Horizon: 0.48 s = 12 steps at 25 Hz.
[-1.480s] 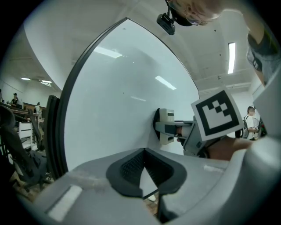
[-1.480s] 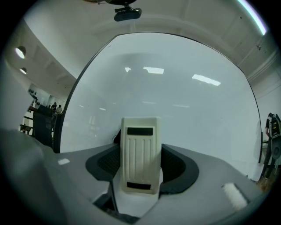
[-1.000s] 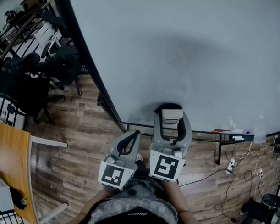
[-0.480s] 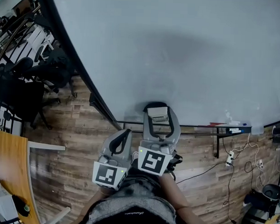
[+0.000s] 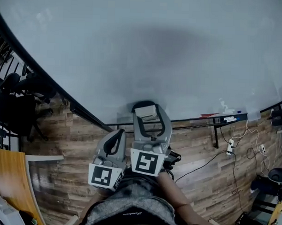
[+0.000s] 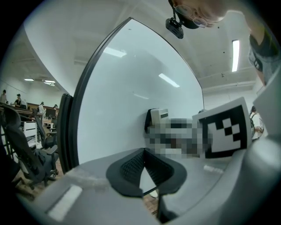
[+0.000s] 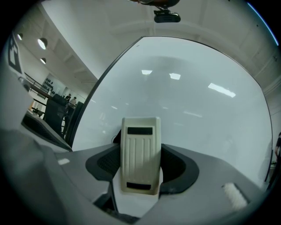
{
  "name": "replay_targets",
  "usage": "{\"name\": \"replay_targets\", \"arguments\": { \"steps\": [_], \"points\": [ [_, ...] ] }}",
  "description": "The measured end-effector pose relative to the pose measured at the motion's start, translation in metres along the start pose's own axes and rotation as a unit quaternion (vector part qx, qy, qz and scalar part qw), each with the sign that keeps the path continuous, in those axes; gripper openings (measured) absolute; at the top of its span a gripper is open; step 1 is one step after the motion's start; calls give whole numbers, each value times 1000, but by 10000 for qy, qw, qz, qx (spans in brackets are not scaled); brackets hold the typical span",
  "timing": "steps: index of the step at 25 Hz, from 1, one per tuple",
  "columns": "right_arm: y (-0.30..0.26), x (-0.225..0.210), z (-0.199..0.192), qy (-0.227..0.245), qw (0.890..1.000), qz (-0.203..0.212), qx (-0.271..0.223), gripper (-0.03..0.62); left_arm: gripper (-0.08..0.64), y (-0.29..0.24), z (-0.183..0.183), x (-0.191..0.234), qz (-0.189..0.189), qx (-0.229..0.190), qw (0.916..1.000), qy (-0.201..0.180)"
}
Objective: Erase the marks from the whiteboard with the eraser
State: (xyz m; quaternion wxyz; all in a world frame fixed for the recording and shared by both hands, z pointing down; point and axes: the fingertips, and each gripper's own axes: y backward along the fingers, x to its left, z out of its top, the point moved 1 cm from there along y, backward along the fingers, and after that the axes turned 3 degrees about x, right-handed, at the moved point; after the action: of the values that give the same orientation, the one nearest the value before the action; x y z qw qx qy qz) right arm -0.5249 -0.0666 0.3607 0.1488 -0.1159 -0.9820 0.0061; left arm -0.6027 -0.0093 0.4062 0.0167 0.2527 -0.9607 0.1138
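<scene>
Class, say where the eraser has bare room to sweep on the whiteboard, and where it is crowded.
The whiteboard is bare above the eraser and to both its sides, out to the black frame at left. Crowded: the marker ledge at lower right.

Open-plan office, no doubt about it. A huge whiteboard (image 5: 180,55) fills the view, with a marker tray (image 5: 191,120) along its bottom edge and wood-plank floor (image 5: 75,144) below. Black office chairs (image 5: 16,105) crowd the left by a wooden desk (image 5: 9,183). A power strip (image 5: 230,147) trails cables, a strip light (image 6: 235,55) glows overhead, and people (image 6: 41,107) are gathered in the far background.
</scene>
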Motion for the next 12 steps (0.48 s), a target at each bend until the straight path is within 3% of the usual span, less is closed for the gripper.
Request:
{"name": "replay_targets", "arguments": {
  "steps": [12],
  "points": [
    [12,-74,-20,-54,9999,-118,69,264,3,-54,4,-57,-298,140,9994,-84]
  ]
}}
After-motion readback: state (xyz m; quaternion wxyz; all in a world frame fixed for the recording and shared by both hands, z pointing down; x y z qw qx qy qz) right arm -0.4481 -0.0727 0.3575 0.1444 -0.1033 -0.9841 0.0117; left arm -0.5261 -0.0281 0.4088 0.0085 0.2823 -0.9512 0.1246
